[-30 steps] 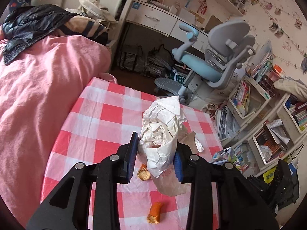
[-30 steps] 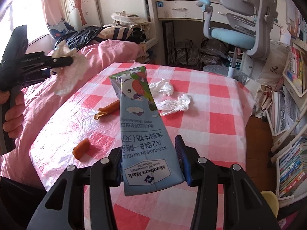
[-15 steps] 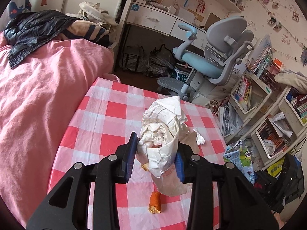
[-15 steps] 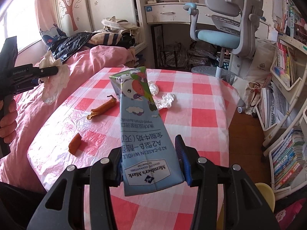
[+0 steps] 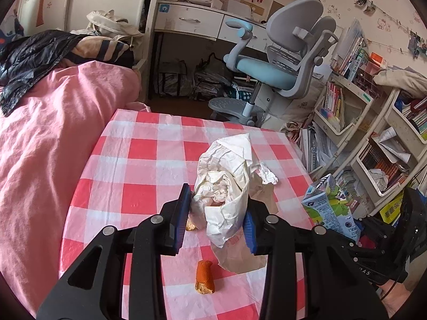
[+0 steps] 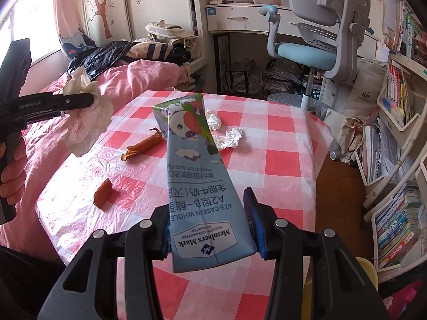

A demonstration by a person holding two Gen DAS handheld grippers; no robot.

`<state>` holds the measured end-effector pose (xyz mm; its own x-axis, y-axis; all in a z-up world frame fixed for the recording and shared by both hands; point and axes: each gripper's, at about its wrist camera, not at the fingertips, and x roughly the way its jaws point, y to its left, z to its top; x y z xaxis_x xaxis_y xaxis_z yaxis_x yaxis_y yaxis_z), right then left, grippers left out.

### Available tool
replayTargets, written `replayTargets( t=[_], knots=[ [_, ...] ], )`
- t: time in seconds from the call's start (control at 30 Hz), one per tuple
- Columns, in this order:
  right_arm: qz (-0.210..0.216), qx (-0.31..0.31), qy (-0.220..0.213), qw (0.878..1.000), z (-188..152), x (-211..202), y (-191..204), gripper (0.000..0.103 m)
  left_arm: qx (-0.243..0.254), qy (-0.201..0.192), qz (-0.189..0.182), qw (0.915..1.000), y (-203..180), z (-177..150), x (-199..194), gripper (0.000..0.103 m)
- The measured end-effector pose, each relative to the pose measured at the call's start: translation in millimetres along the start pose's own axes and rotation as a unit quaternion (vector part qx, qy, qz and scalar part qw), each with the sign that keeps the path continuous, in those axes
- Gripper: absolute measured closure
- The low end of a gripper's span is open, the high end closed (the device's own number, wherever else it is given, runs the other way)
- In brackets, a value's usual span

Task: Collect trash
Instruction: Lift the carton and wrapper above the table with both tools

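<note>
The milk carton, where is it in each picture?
Left wrist view: the milk carton is at the right edge, past the checked table.
Right wrist view: it fills the middle, held in the right claw.
Shared landmark: the blue desk chair.

I see both grippers as matte black frames with silver pivot screws and ribbed blue pads (image 5: 184,208). The left gripper (image 6: 80,101), upper left, carries white "GenRobot.AI" lettering; bare fingers (image 6: 10,176) wrap its handle.
</note>
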<state>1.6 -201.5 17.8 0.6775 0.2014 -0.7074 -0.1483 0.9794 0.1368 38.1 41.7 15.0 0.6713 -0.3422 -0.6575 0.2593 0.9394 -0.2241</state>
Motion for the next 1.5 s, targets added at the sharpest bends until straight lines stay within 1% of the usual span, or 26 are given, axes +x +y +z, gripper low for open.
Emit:
replayTargets(
  t=[0.4, 1.5],
  knots=[
    [0.005, -0.013, 0.003, 1.0, -1, 2, 3, 0.057, 0.04, -0.003, 0.019, 0.999, -18, -2, 2, 0.069],
    [0.008, -0.021, 0.006, 1.0, -1, 3, 9, 0.057, 0.083, -0.006, 0.033, 0.996, -37, -6, 5, 0.069]
  ],
)
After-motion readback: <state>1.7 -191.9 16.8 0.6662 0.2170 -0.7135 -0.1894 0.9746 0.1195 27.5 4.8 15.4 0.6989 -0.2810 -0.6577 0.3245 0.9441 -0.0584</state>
